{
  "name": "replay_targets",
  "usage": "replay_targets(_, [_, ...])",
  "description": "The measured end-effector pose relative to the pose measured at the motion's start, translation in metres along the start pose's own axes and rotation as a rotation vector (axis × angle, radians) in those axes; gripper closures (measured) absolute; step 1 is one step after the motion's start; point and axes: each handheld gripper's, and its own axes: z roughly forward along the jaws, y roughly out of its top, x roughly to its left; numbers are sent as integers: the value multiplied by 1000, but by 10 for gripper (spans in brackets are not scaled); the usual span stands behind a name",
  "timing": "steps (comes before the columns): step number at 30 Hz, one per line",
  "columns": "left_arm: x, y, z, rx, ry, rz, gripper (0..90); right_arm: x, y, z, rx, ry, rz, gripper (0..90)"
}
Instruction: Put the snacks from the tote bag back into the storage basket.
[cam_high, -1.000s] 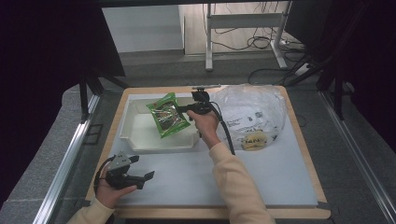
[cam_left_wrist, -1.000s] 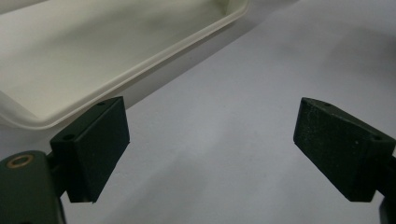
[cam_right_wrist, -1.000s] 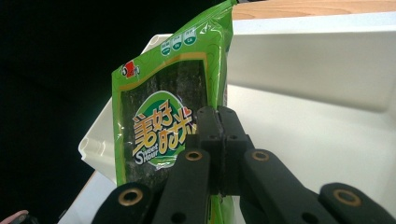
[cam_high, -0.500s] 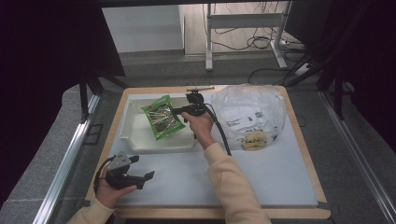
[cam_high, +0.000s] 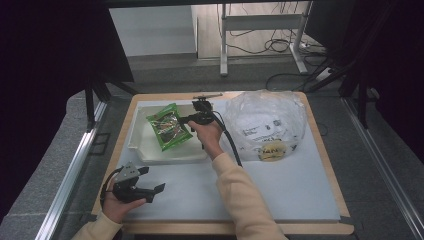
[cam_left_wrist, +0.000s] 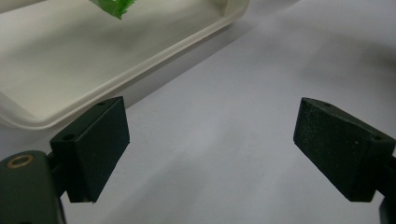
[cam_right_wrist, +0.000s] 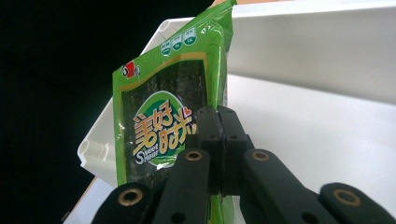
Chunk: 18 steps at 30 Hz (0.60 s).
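A lab: dark-curtained test table (cam_high: 300, 200) (floor cables (cam_high: 280, 47) behind).

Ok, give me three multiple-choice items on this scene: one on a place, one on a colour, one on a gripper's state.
1. Where is the packet?
A. over the tray
B. on the floor
C. inside the plastic bag

2. The packet's main colour?
A. red
B. green
C. blue

3. The left gripper is:
A. shut on the packet
B. shut on the tray
C. open

Answers:
1 A, the right gripper holds it above the tray.
2 B, its wrapper is green.
3 C, its jaws stand wide apart over the bare mat.
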Motion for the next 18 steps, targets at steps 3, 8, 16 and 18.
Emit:
replay_targets(3, [0,0,0,0,-1,-1,105,1,0,4,4,-6,2,900])
replay_targets(8, [-1,0,1,3,-5,0,105,2,1,10,12,-17,-3,899])
replay_targets(16, [0,0,0,1,-8,-4,105,4,1,21,17,-38,6,899])
replay_targets(18, [0,0,0,2,-10,-4,105,4,0,25,19,-51,8,899])
